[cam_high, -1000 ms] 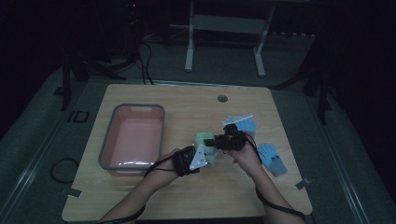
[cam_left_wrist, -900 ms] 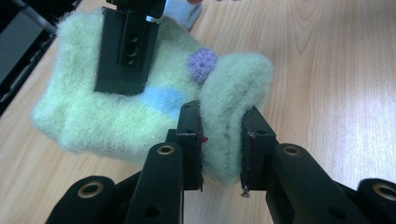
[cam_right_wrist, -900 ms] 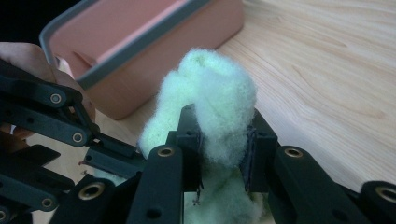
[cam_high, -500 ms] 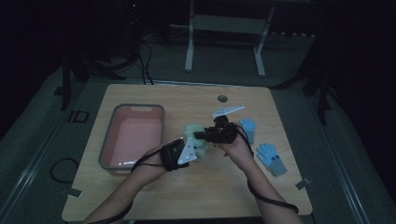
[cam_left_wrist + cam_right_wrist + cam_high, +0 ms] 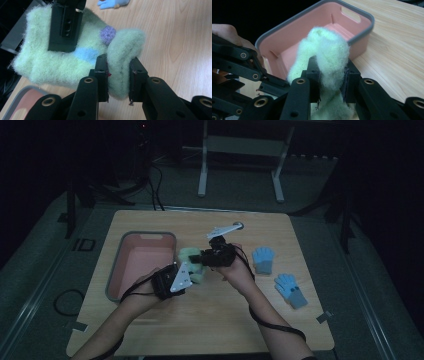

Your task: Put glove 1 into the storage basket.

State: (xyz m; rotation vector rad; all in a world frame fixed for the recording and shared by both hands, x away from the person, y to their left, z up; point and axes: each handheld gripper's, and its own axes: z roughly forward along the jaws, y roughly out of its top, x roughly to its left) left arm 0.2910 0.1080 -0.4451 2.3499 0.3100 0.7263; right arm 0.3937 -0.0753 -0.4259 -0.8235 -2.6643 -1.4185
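The wooden counter (image 5: pixel 210 320) is carrying a pink bin (image 5: pixel 137 265) with a grey rim, and the fuzzy green glove (image 5: pixel 191 262) is hanging just beside that rim, above the boards. Two blue gloves (image 5: pixel 263 260) are lying well apart on the other side. The left claw (image 5: pixel 118 80) and the right claw (image 5: pixel 331 75) are each pinching a fold of it, closed tight. Pulling apart may be stretching the fleece until one fold slips free, dropping it outside the bin.
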